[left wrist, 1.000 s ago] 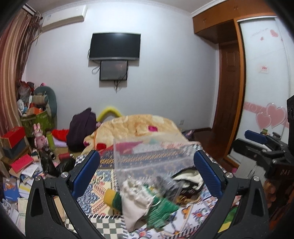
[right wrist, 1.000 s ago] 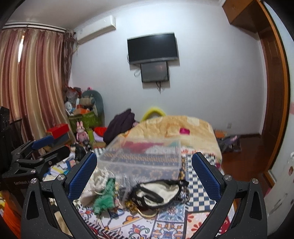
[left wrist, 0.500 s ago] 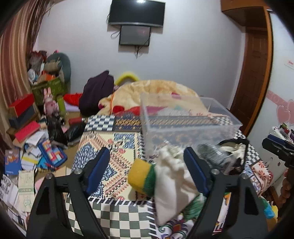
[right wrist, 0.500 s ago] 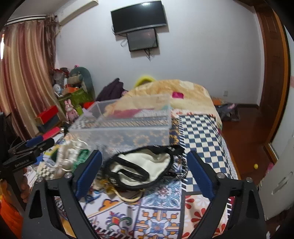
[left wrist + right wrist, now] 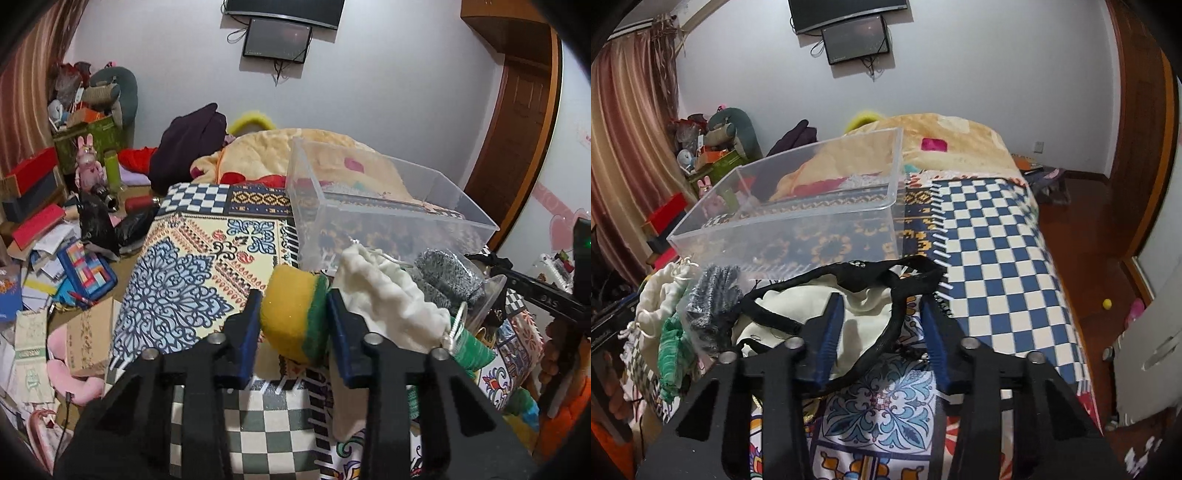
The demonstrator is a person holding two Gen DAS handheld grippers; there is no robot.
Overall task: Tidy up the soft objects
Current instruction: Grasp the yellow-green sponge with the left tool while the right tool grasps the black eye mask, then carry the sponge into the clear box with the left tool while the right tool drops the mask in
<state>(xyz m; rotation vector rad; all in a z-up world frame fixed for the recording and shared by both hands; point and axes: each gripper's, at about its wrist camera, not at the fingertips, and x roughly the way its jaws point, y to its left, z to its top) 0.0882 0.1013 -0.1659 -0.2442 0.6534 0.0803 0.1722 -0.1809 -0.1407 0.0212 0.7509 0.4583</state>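
Note:
My left gripper [image 5: 293, 314] is shut on a yellow and green sponge [image 5: 295, 314] at the near edge of the patterned bed cover. A white drawstring bag [image 5: 388, 302], a grey knit bundle [image 5: 447, 277] and a green cloth [image 5: 472, 350] lie to its right. My right gripper [image 5: 882, 325] has its jaws around the cream cloth bag with black straps [image 5: 864, 306], and both pads touch it. A clear plastic bin [image 5: 812, 218] stands just behind the pile and also shows in the left wrist view [image 5: 376, 218].
A beige blanket [image 5: 953, 144] is heaped at the far end of the bed. Boxes, books and toys [image 5: 48, 236] crowd the floor on the left. A wooden door [image 5: 517, 122] and wood floor [image 5: 1089, 266] lie to the right.
Both grippers moved forward and down to the pile and closed. The left one took hold of the sponge; the right one narrowed around the cream bag.

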